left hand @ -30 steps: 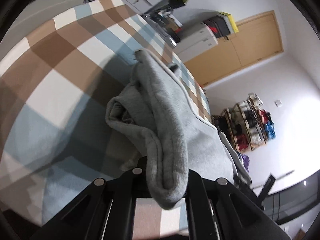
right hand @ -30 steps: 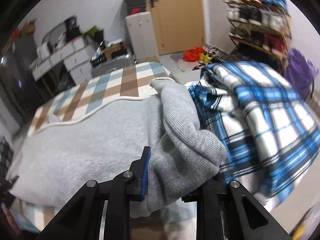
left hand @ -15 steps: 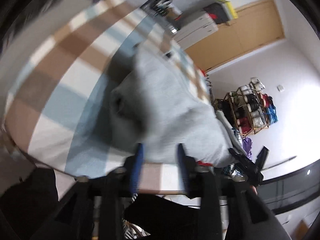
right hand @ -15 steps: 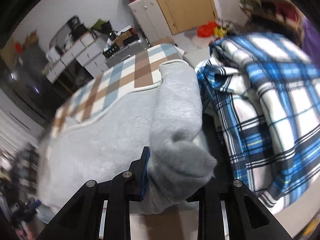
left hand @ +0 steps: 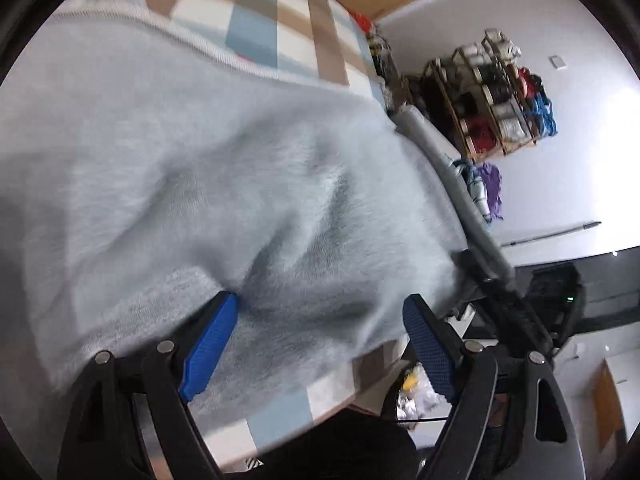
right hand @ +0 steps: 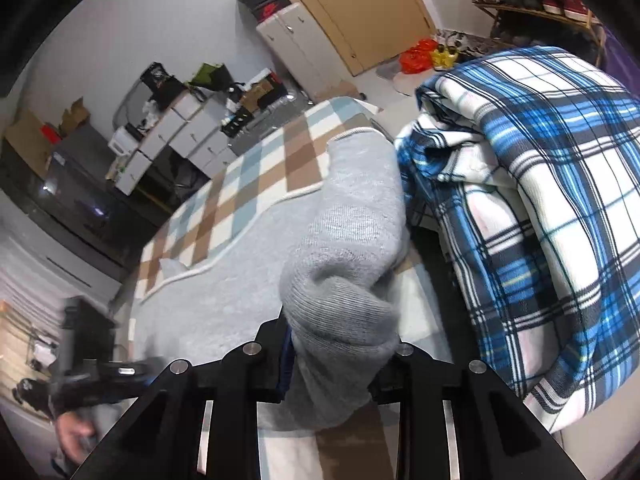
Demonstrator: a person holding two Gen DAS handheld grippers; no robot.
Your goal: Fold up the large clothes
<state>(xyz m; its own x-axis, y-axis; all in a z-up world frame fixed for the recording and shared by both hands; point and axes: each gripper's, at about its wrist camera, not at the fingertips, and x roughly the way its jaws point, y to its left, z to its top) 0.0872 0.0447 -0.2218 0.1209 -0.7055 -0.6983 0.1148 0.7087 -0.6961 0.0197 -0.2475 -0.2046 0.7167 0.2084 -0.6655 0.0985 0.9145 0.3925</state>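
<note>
Grey garment [left hand: 248,184]: one, which I see spread over the checked bed [left hand: 264,20], reaching its near edge.
Left gripper [left hand: 320,320]: jaws apart, just been opening, cloth lying loose between them.
Right gripper [right hand: 336,356]: clamped on one bunched grey fold.
Plaid blankets [right hand: 540,184]: one pile beside the bed's right edge.

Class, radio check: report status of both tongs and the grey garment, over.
Left tongs open, jaws just opened, over grey garment. Right tongs shut on its bunched edge. Plaid blanket piled alongside, over.
</note>
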